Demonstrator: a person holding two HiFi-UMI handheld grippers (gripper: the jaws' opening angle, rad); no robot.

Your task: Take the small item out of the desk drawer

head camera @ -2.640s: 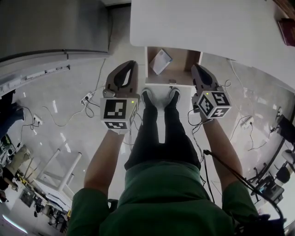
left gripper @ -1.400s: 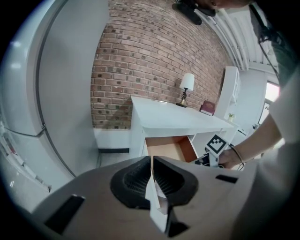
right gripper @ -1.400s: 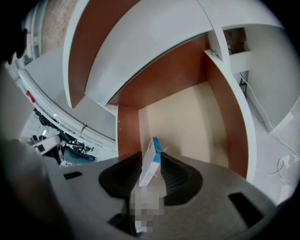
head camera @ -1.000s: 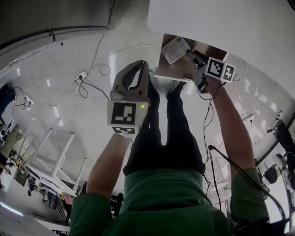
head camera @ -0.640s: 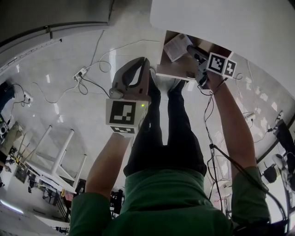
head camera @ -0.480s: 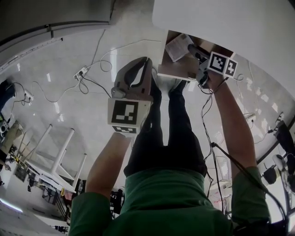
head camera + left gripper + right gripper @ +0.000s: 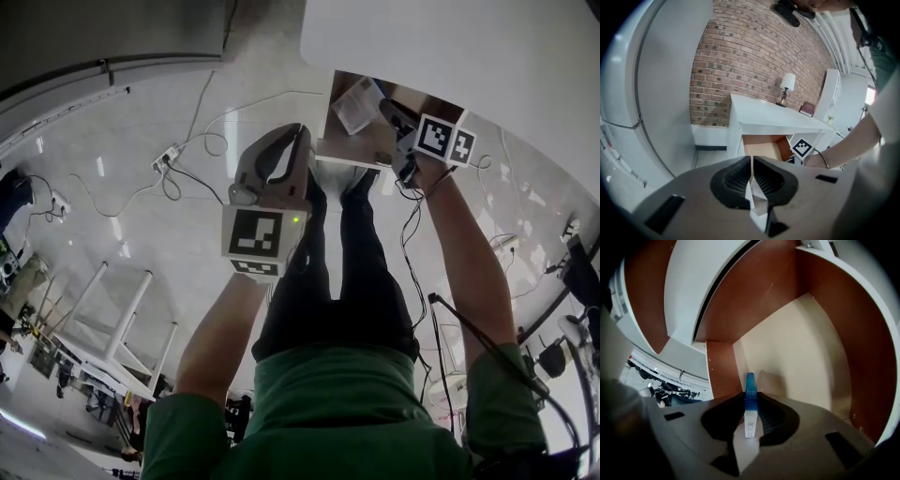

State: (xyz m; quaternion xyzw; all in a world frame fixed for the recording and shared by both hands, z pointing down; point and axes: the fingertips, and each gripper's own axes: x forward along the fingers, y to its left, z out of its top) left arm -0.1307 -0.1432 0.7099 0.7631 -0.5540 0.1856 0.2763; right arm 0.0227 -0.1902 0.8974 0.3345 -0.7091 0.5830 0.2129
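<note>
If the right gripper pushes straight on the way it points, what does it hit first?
The right gripper, its fingers just closed on the small box, would likely meet the pale drawer bottom first, near the brown wall; depth is unclear.

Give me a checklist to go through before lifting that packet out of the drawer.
1. Drawer pulled open: ok.
2. Packet between the jaws of the right hand-held gripper, which have just been closing: ok.
3. Pads pressing on both faces of the packet, which stands edge-on: ok.
4. Grip firm enough to hold through the lift: cannot tell.
5. Room to rise past the desk top that overhangs the drawer's back: cannot tell.
6. Left hand-held gripper outside the drawer, jaws together, nothing in them: ok.
</note>
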